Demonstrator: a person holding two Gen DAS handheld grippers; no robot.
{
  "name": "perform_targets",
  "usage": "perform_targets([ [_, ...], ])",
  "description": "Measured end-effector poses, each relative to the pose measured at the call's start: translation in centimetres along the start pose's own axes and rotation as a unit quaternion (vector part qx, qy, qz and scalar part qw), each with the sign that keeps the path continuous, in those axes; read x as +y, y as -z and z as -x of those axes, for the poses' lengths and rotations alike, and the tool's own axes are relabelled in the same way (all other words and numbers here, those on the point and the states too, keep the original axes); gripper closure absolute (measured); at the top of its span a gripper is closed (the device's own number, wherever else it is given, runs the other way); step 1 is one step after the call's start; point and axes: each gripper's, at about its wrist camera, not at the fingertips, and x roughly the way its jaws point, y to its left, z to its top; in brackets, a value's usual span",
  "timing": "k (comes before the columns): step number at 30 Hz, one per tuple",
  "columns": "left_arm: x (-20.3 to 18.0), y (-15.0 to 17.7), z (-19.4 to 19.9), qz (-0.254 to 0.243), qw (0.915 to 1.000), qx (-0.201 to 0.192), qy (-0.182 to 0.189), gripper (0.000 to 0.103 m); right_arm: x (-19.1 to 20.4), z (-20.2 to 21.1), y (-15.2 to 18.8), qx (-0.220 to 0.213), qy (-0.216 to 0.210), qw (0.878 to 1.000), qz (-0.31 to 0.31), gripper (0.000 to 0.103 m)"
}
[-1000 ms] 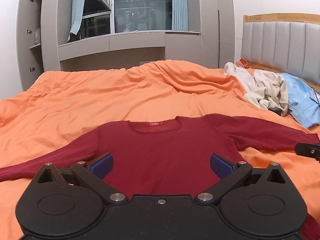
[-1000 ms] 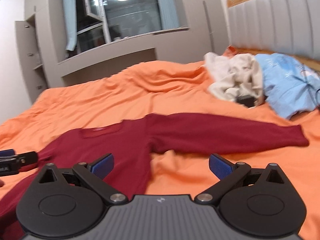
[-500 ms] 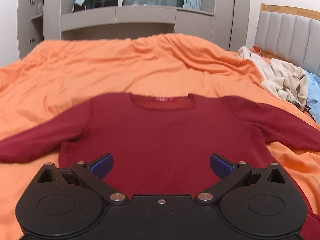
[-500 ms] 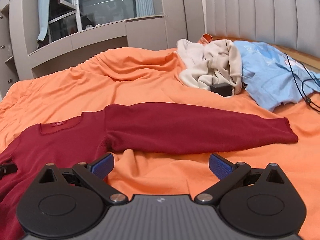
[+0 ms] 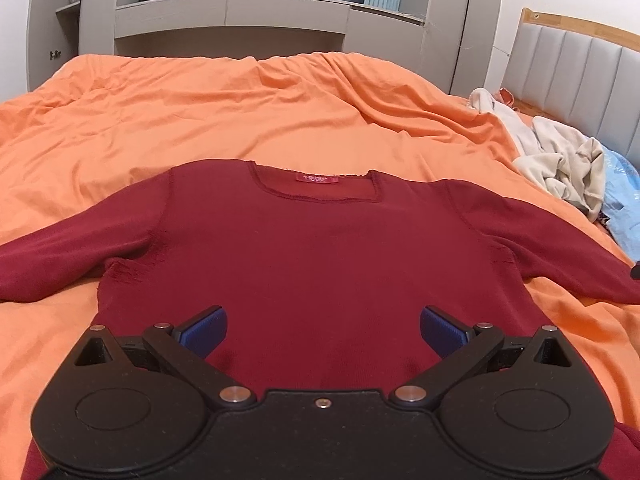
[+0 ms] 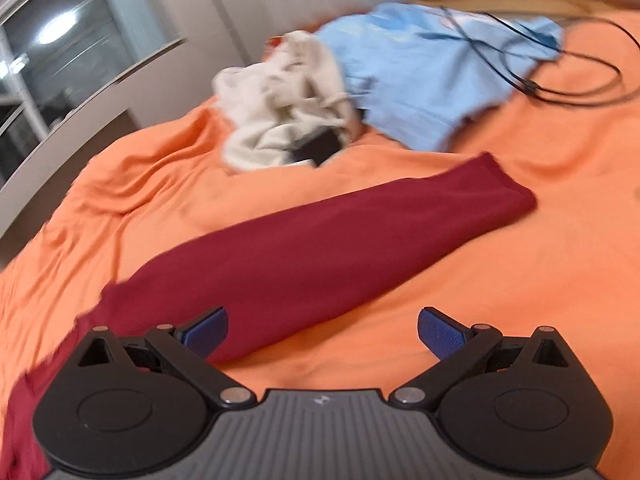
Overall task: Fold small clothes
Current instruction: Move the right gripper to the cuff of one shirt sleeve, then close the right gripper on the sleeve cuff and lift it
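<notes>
A dark red long-sleeved top (image 5: 320, 248) lies flat on the orange bed cover (image 5: 240, 120), neckline away from me, both sleeves spread out sideways. My left gripper (image 5: 322, 330) is open and empty over the top's lower body. In the right wrist view the top's right sleeve (image 6: 320, 248) stretches from lower left to its cuff at the upper right. My right gripper (image 6: 322, 330) is open and empty over the sleeve's near part and the bare cover beside it.
A crumpled cream garment (image 6: 280, 100) and a light blue garment (image 6: 420, 68) lie near the headboard (image 5: 580, 64), with a small black object (image 6: 316, 148) and a black cable (image 6: 560, 72). Grey cabinets and a window (image 5: 240, 20) stand beyond the bed.
The left gripper has moved in closer over the top's body. The right gripper has swung right and down towards the sleeve, which now fills more of its blurred view. Both stay open.
</notes>
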Motion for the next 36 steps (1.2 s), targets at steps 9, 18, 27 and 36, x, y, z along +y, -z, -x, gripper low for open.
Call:
perform_targets([
  [9,0.1,0.1,-0.6,0.006,0.9998,0.019,0.007,0.0,-4.4,-4.3,-2.2,-0.016,0.048,0.989,-0.136,0.005],
  [18,-0.1,0.3,-0.8,-0.001,0.9996,0.027,0.008,0.0,-8.0,-4.1,-2.8,-0.072,0.088,0.968,-0.225,0.051],
  [27,0.9,-1.4,-0.3,-0.005,0.9999,-0.002,-0.014,0.0,-7.9,-3.6,-2.9,-0.085,0.06,0.97,-0.218,0.095],
  [36,3.9,-3.6,-0.2,0.046,0.9989,-0.002,-0.01,0.0,1.9,-1.3,-5.7,-0.106,-0.011,0.994,0.029,0.095],
])
